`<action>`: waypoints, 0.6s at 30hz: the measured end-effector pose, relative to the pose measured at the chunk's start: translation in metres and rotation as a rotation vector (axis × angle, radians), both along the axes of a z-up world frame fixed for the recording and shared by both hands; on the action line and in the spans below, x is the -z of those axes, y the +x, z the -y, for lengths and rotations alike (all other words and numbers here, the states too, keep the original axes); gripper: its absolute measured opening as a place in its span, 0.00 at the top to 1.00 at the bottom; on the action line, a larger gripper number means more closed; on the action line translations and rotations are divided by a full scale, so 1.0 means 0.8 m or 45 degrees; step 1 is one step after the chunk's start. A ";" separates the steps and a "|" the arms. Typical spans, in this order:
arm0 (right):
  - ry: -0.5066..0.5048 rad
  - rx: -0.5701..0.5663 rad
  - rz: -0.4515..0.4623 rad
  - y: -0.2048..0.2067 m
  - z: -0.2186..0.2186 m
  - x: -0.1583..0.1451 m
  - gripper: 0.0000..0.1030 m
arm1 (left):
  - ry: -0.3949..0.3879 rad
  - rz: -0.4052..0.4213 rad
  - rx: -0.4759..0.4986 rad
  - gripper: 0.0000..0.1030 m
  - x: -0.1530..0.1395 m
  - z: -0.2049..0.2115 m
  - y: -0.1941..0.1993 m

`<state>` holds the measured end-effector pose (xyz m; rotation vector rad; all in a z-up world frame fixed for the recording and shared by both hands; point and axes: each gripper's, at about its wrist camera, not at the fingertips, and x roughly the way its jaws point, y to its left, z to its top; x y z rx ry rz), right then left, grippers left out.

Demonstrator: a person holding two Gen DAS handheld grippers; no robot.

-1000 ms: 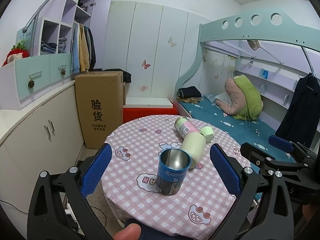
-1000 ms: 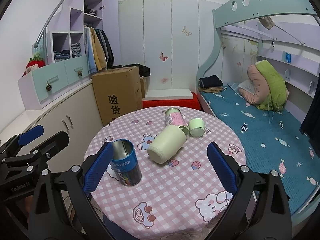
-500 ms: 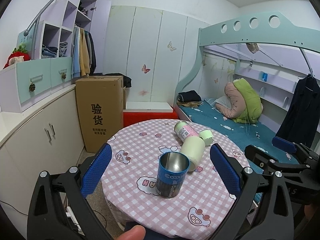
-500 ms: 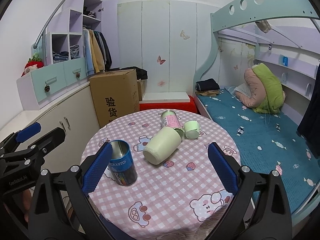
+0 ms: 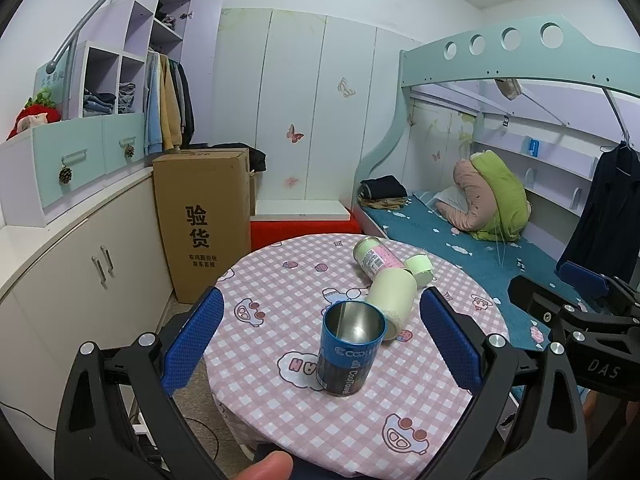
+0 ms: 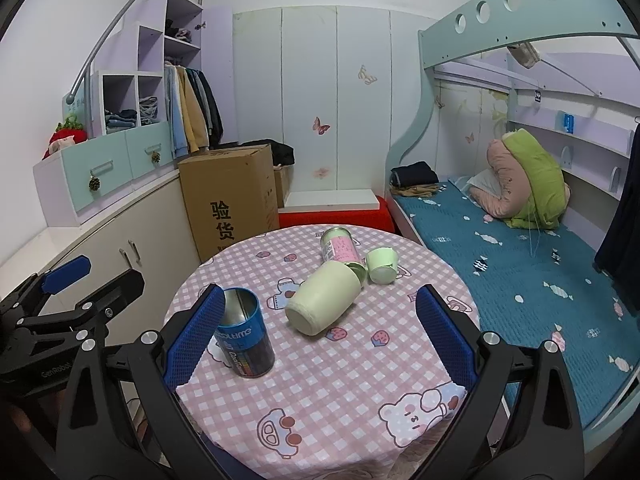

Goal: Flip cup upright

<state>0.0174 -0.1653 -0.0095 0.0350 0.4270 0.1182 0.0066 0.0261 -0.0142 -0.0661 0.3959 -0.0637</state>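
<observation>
You hold both grippers above the near edge of a round table [image 6: 344,408] covered in a pink checked cloth with cartoon prints. Your left gripper [image 5: 320,340] has its jaws spread wide, nothing between the blue pads. Your right gripper [image 6: 316,336] is the same — jaws wide apart, gripping nothing.

Take the blue cup [image 5: 350,350] as your landmark. It stands upright on the table, its open mouth facing up and its shiny metal inside showing. It sits between the left gripper's fingers in the left wrist view, not touched by either pad; in the right wrist view it stands just inside the right gripper's left pad.

Just behind and to the right of the blue cup lies a pale green cup [image 6: 322,302] on its side, its closed base turned toward you. Touching that cup's far end lies a pink-labelled can [image 6: 340,246], also on its side. A small pale green lid [image 6: 382,266] rests beside the can, farther right from the blue cup.

Beyond the blue cup, past the table, stands a cardboard box [image 5: 202,220] to the left — and a bed [image 6: 520,264] with a teal cover to the right.
</observation>
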 end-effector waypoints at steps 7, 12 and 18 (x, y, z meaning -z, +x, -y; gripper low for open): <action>-0.001 -0.002 0.001 0.001 0.000 0.000 0.06 | 0.005 0.000 0.004 0.08 0.000 0.002 0.001; -0.001 -0.002 0.000 0.000 -0.002 0.000 0.06 | 0.005 -0.002 0.003 0.08 0.002 0.002 0.003; -0.003 -0.002 -0.006 0.001 -0.003 0.002 0.06 | 0.004 -0.006 0.003 0.08 0.002 0.002 0.004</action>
